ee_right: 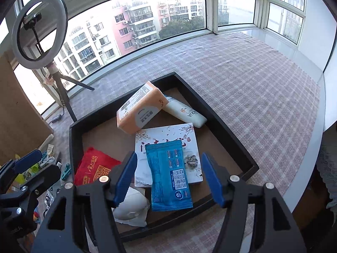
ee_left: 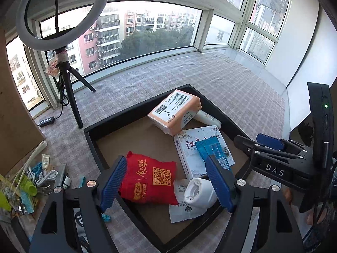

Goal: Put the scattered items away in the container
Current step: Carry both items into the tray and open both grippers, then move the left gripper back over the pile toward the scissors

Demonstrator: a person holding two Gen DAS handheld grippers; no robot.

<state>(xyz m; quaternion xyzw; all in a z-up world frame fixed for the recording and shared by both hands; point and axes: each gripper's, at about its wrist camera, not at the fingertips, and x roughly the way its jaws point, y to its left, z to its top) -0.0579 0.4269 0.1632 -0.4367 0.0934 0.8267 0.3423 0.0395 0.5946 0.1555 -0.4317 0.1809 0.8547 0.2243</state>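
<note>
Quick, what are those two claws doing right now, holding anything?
Left claw: open, holding nothing, above the red pouch.
Right claw: open, holding nothing; the blue packet lies loose below it.

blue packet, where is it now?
In the right wrist view the blue packet lies in the black tray, partly on the white book, between the open right claw's fingers, untouched.

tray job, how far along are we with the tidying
Done: the black tray holds the orange pack, white bottle, book, blue packet, red pouch and white roll. In hand: nothing; the right gripper and left gripper are open. Left: the small clutter beside the tray.
</note>
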